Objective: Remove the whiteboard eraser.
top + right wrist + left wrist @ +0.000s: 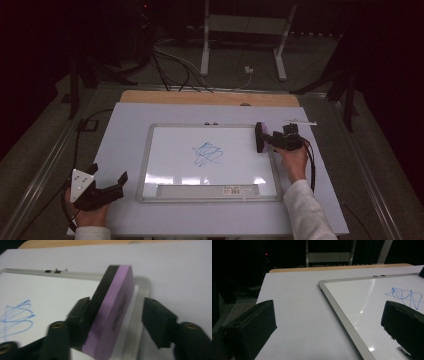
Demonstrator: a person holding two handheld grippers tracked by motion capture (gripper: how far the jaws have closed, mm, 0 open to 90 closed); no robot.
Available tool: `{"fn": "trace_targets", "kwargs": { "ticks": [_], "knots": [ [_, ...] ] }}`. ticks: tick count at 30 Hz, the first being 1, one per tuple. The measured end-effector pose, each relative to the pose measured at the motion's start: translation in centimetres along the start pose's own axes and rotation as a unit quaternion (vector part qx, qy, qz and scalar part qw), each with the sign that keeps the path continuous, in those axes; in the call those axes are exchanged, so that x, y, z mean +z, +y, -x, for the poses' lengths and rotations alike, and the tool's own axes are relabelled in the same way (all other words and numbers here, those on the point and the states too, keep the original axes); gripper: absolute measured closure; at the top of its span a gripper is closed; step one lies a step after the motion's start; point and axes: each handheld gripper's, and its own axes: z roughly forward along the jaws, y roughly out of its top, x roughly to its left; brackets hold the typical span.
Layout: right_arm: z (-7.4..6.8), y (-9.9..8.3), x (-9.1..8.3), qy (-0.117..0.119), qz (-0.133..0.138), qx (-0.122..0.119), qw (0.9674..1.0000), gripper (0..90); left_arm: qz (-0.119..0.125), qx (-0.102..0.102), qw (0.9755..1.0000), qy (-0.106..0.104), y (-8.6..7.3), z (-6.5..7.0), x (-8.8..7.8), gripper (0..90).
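Observation:
A whiteboard [145, 165] with a silver frame lies in the middle of the white table, with a blue scribble [207, 153] on it. A purple eraser with a black felt side [260, 136] stands on edge at the board's right rim. My right gripper [266, 139] reaches in from the right with its jaws around the eraser [112, 312]. The felt side leans on one jaw, and a gap separates the purple face from the other. My left gripper [109, 172] rests open and holding nothing at the table's near left, left of the whiteboard frame [342, 317].
Two small binder clips [211, 123] sit at the board's far edge. A thin white strip [300, 122] lies behind the right gripper. A wooden edge [210, 97] borders the table's back. Cables and a white stand [245, 30] are on the floor beyond.

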Motion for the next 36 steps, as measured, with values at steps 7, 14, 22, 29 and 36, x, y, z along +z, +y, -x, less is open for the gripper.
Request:
{"fn": "trace_targets", "kwargs": {
  "ticks": [7,14,22,29,36],
  "knots": [
    [0.1,0.0,0.3,0.016,-0.007,0.039,0.9991,50.7,0.003,-0.002,1.0,0.002,0.0,-0.1,-0.2,0.6],
    [0.1,-0.1,0.6,0.024,-0.014,0.054,0.9981,42.5,0.001,0.0,1.0,0.002,0.0,0.1,0.0,0.6],
    [-1.0,0.0,1.8,0.032,-0.03,0.048,0.9979,37.9,0.001,-0.001,1.0,0.002,0.0,-0.1,-0.1,0.6],
    [-1.8,0.2,2.4,0.026,-0.048,0.037,0.9978,36.9,0.003,-0.001,1.0,0.002,0.0,-0.1,-0.2,0.6],
    [-2.1,0.1,2.8,0.019,-0.056,0.026,0.9979,36.9,0.002,0.004,1.0,0.002,0.0,0.0,-0.2,0.6]
  ]
}}
